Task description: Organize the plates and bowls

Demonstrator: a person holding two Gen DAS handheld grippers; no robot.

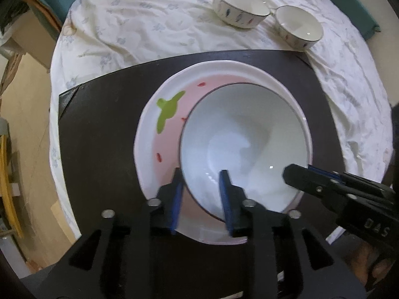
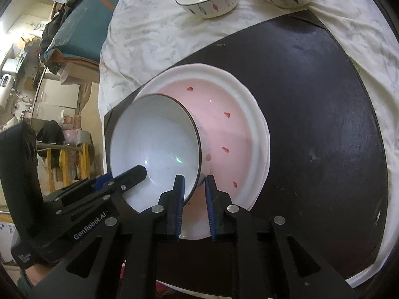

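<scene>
OK, bowl (image 1: 244, 144) sits in the pink plate (image 1: 164, 134), off-centre, pushed to the side nearest us and the right gripper. It's white inside with a dark rim. From the right wrist view it looks tipped, mouth towards the left of that view.

Left gripper (image 1: 201, 174) straddles the bowl's near rim, one pad outside over the plate and one inside. Jaws are released: we see a clear gap between the inner pad and the wall, so nothing is clamped.

Right gripper (image 2: 194, 178) straddles the rim too, further round. Its inner pad lies close against the wall and the outer pad is by the bowl's foot. We cannot tell whether the pads press or just bracket it.

Each view catches the other gripper's finger reaching into the bowl from the side.

Plate is white-rimmed with red specks and a green shape, and lies flat on a dark mat (image 1: 99, 137). Mat lies on a wrinkled pale cloth (image 1: 149, 25).

Two far bowls (image 1: 239, 7) (image 1: 299, 27) stand upright on the cloth beyond the mat, side by side and nearly touching, with patterned walls.
</scene>
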